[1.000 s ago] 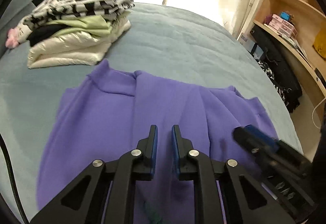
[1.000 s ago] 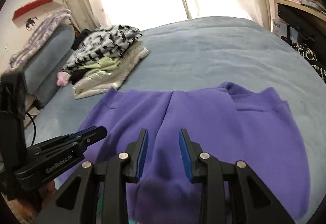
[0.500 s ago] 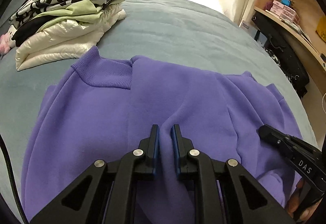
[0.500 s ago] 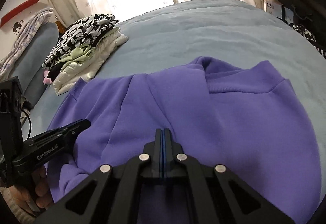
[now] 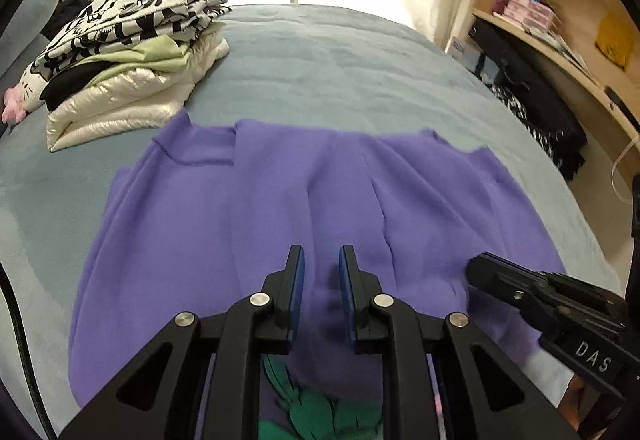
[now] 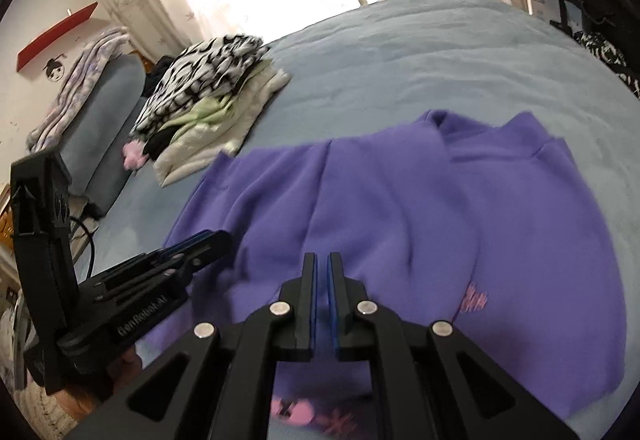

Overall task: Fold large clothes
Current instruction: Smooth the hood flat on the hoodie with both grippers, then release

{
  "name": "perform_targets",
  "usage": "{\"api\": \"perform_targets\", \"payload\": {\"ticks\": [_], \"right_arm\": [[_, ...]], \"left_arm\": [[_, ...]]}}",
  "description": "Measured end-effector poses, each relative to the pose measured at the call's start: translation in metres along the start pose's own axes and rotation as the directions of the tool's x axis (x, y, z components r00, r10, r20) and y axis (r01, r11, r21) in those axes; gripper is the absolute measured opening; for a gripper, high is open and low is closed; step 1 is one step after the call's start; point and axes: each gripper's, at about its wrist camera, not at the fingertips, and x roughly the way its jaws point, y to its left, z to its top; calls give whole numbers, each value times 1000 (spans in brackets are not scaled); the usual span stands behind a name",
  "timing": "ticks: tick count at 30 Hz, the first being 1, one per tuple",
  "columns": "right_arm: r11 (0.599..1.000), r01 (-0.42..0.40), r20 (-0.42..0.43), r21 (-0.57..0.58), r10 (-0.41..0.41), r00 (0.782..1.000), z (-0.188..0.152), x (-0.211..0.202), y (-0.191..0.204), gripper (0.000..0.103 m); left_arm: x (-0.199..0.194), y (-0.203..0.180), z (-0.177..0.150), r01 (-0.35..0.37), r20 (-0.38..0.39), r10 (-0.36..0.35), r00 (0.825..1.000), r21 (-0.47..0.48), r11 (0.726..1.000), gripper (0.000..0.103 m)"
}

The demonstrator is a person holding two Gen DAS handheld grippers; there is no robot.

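Lying directly ahead of and beneath both claws, the purple sweatshirt [image 5: 280,208] sits on the blue-grey bed [image 5: 340,52], its long axis running left to right across both wrist views. The near edge passes under the fingers of each tool, so neither hand is clearly nearer; the left gripper [image 5: 321,280] sits over the middle of the near edge, the right gripper [image 6: 322,292] over the same edge further to the right.

Left gripper: fingers parted by a modest gap, nothing between them. Right gripper: fingers drawn almost together, a thin slit showing; whether cloth is pinched in it cannot be told.

Garment state: sides appear folded inward, giving a broad rectangle with two lengthwise creases. Ribbed band visible at the far left corner. A green print shows at the near edge in the left view; pink stitched marks show in the right view.

Judgement: next fold likely carries the near edge away toward the far edge.

Stack of folded clothes [image 5: 132,52] lies beyond, apart from the sweatshirt.
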Motion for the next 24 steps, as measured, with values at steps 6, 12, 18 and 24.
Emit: {"api": "perform_targets", "payload": {"ticks": [6,12,18,24], "right_arm": [[1000,18,-85,-9,-19,996,-33,21,9,5],[999,49,-74,-12,-50,996,-45,29,8,5],[998,57,-57,-19,-58,997,-49,28,6,5],[993,103,-51,-58,-106,993,-50,28,15,5]], "left_arm": [[10,-3,-25,-40,-49,41,998,30,999,17],[17,-9,-34,-93,-40,97,994,86,992,17],[14,-9,-34,-95,-32,98,995,86,992,17],[-2,-5,-32,-57,-13,57,998,36,998,30]]}}
